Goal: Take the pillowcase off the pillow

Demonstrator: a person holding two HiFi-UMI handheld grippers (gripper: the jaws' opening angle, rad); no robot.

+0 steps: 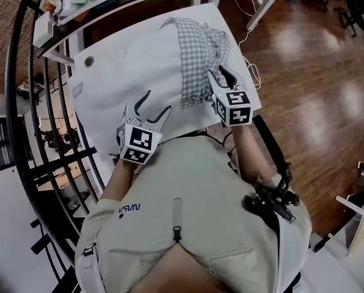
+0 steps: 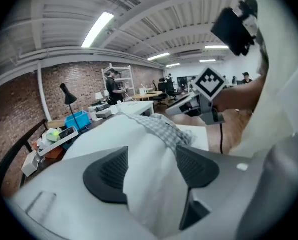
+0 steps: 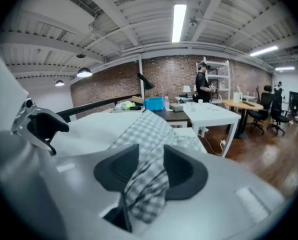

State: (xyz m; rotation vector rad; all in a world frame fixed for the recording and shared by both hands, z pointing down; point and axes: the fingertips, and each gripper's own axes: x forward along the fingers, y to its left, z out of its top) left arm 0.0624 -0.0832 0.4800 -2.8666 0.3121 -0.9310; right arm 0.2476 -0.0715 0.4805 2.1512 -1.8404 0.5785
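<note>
The left gripper [image 1: 154, 104] stands wide, a fold of the white pillow [image 1: 148, 72] loose between its jaws; the right gripper [image 1: 218, 77] is narrower but parted, the checked pillowcase [image 1: 197, 50] bunched between its pads; pillowcase gathered at the pillow's right end, on the white table [image 1: 84, 71].

white pillow [image 1: 133, 78]: smooth matt cloth | grey-and-white checked pillowcase [image 1: 200, 54]: thin woven cloth, crumpled | brown plank floor [image 1: 316, 72]: glossy polished wood, catching light | beige jacket [image 1: 200, 194]: matt cloth | left gripper [image 2: 153, 156]: matt grey plastic shell | black pads [image 2: 111, 171]: ribbed, seemingly rubber, blurred this close
</note>
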